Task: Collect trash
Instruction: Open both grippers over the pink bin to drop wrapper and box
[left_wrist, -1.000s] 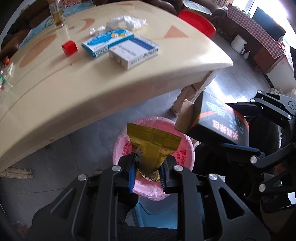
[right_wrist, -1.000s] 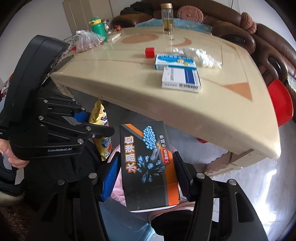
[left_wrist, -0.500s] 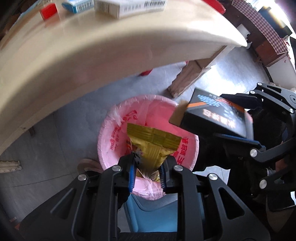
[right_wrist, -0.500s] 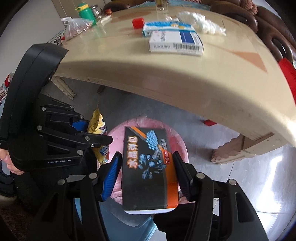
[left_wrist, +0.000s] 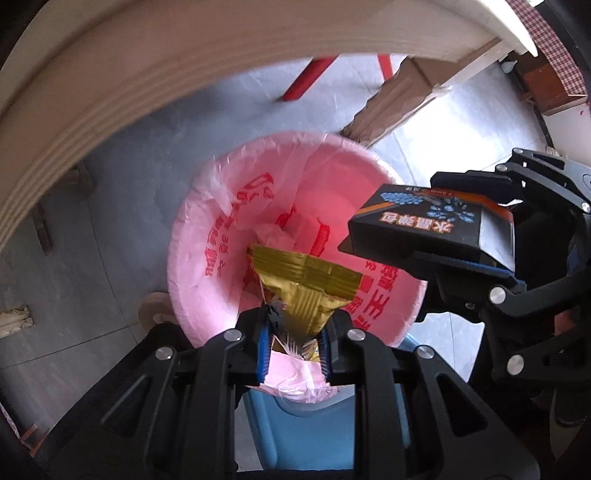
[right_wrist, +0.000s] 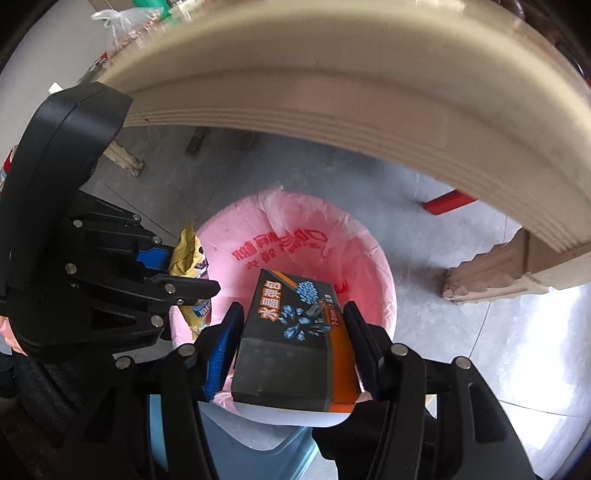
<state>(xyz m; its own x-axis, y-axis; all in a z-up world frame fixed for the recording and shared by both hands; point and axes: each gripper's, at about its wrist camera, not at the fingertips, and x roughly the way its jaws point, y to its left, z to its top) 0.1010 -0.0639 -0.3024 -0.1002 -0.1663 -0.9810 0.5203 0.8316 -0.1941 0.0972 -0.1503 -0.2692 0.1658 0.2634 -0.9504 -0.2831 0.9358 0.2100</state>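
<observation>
My left gripper (left_wrist: 295, 334) is shut on a gold snack wrapper (left_wrist: 306, 284) and holds it over the near rim of a blue trash bin lined with a pink bag (left_wrist: 207, 236). My right gripper (right_wrist: 293, 317) is shut on a black and orange box (right_wrist: 295, 332) and holds it over the bin's pink liner (right_wrist: 295, 225). The box (left_wrist: 428, 221) also shows at the right of the left wrist view, above the bin's rim. The wrapper (right_wrist: 188, 254) shows in the right wrist view between the left gripper's fingers.
The cream table edge (left_wrist: 147, 74) arcs overhead in both views, with a carved table leg (right_wrist: 491, 269) on the grey tiled floor (left_wrist: 110, 184) beside the bin. Red stool legs (left_wrist: 310, 77) stand behind the bin. A plastic bag (right_wrist: 122, 22) lies on the table.
Both grippers have dropped below the table edge and moved closer over the bin mouth, still holding the wrapper and the box. The tabletop items have gone out of view.
</observation>
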